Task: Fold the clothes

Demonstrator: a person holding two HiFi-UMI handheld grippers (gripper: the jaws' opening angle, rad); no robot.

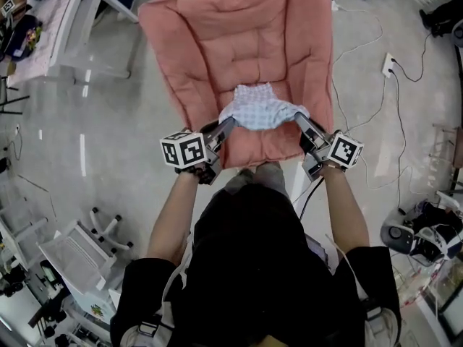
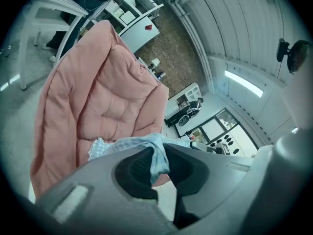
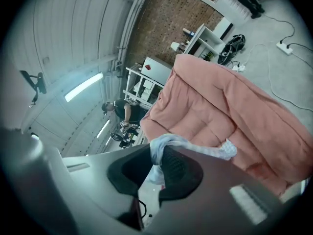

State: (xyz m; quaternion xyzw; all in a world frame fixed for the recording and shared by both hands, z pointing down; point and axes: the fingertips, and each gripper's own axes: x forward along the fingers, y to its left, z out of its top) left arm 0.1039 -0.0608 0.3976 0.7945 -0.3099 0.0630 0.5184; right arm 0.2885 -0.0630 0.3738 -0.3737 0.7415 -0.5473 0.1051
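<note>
Pink quilted pad (image 1: 239, 42) top-centre. Cloth-covered white table (image 1: 47, 27) at floor's (image 1: 94, 143) top-L corner; power strip (image 1: 388, 63) w/ cables nr R edge; white rack (image 1: 72, 255) bottom-L.

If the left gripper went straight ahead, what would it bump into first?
Probably the pink cushion, just beyond the checked cloth the left gripper holds; depth is unclear.
</note>
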